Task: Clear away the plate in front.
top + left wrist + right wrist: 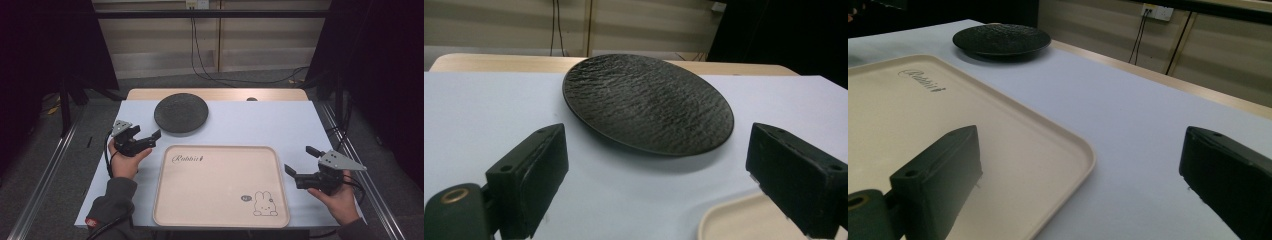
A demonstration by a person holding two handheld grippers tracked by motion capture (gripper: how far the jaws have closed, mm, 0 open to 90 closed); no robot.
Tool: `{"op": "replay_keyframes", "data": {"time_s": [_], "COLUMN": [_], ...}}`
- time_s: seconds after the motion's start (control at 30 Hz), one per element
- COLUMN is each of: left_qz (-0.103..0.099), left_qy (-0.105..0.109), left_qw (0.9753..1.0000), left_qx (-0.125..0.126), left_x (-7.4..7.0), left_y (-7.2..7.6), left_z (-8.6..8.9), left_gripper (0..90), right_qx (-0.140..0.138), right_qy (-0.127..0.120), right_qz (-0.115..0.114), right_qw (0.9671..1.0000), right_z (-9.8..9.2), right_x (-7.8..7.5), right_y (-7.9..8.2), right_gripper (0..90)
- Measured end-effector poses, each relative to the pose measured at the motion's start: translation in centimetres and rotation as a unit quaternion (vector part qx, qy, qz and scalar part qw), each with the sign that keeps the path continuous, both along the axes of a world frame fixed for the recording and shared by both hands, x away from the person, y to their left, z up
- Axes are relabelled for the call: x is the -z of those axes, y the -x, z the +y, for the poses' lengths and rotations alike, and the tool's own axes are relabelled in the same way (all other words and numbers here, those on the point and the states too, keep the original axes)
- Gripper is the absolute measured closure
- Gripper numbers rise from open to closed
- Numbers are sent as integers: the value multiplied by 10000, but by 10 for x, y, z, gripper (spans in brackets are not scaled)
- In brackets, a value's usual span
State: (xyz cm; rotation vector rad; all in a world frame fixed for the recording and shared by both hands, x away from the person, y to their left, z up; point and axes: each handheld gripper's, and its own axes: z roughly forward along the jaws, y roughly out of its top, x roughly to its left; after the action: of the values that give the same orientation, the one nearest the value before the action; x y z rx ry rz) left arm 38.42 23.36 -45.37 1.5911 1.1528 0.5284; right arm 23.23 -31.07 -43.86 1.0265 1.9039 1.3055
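A dark, rough-textured round plate (181,113) lies on the white table cover at the back left; it also fills the middle of the left gripper view (647,104) and sits far off in the right gripper view (1001,39). A beige tray (220,187) with "Rabbit" lettering and a bunny drawing lies empty at the front centre. My left gripper (146,133) is open, just left of the tray and short of the plate, with nothing between its jaws. My right gripper (301,160) is open beside the tray's right edge (1068,145), holding nothing.
The white cover (270,125) lies over a wooden table whose far edge (215,94) shows behind the plate. A small dark object (251,99) sits at that far edge. Cables hang down the back wall (200,60). Metal rails run along both sides.
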Motion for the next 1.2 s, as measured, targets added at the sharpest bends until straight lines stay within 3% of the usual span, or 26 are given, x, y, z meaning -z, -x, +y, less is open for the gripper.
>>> {"op": "replay_keyframes", "data": {"time_s": [0.2, 0.53, 0.73, 0.77, 0.87, 0.9, 0.97, 1.03, 1.2], "left_qz": [121, 241, 324, 323, 391, 387, 421, 477, 477], "left_qy": [30, 182, 13, 76, -52, 12, -92, -46, -162], "left_qw": [9997, 9986, 9983, 9983, 9982, 9981, 9977, 9972, 9972], "left_qx": [-186, -437, -486, -482, -463, -483, -515, -571, -550], "left_x": [9, 11, 14, 15, 18, 19, 21, 23, 21], "left_y": [-16, -39, -53, -55, -59, -60, -63, -65, -70], "left_z": [-2, -5, -6, -6, -6, -6, -5, -4, -5], "left_gripper": [97, 97, 97, 97, 97, 97, 97, 97, 109], "right_qx": [-48, -99, -127, -139, -136, -136, -144, -145, -166], "right_qy": [4, 12, 8, -3, 30, 40, 16, 12, -22], "right_qz": [19, -12, -28, -14, -34, -41, -15, -41, -37], "right_qw": [10000, 9999, 9999, 9999, 9999, 9999, 9999, 9999, 9999], "right_z": [1, 0, 0, 0, 1, 0, 0, 0, 0], "right_x": [0, 0, 0, 0, 0, 0, 0, 0, 0], "right_y": [0, 1, 0, 1, 0, 0, 0, 0, -1], "right_gripper": [27, 28, 27, 27, 27, 27, 26, 26, 25]}}
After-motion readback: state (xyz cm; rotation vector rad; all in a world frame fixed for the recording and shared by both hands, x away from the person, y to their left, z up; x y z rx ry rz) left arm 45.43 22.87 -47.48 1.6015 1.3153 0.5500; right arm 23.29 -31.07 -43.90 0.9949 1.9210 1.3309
